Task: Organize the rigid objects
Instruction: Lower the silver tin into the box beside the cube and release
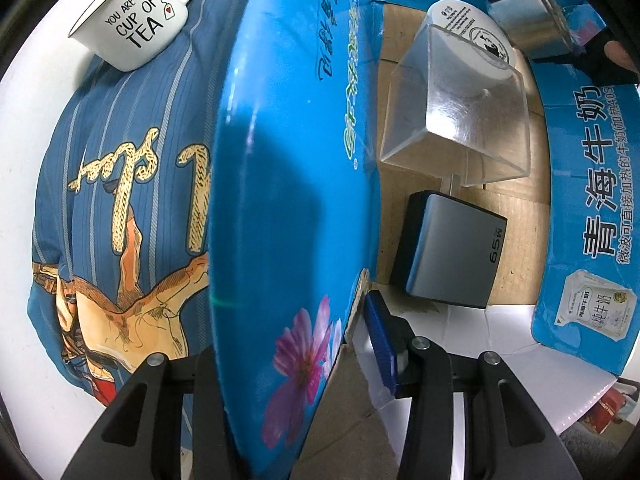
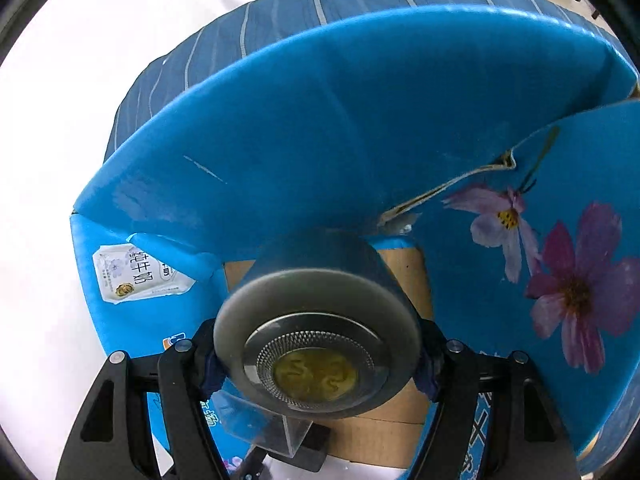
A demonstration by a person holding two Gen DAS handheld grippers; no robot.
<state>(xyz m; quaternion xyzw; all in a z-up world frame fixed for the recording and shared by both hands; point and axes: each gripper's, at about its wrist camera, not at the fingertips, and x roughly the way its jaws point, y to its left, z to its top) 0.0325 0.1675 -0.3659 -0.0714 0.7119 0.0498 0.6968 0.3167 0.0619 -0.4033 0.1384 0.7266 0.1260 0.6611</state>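
Nearest the left camera, the left gripper [image 1: 304,364] has its fingers pinched on the blue carton's flap [image 1: 292,184], bending it back so the box stays open. Inside lie a grey charger [image 1: 452,256] and, farther in, a clear plastic box [image 1: 460,120]. At the far right, the right gripper [image 2: 320,364] clamps a metal can [image 2: 316,336] over the opening; it looks rigid, smooth and likely slippery, so gripping its sides suits.
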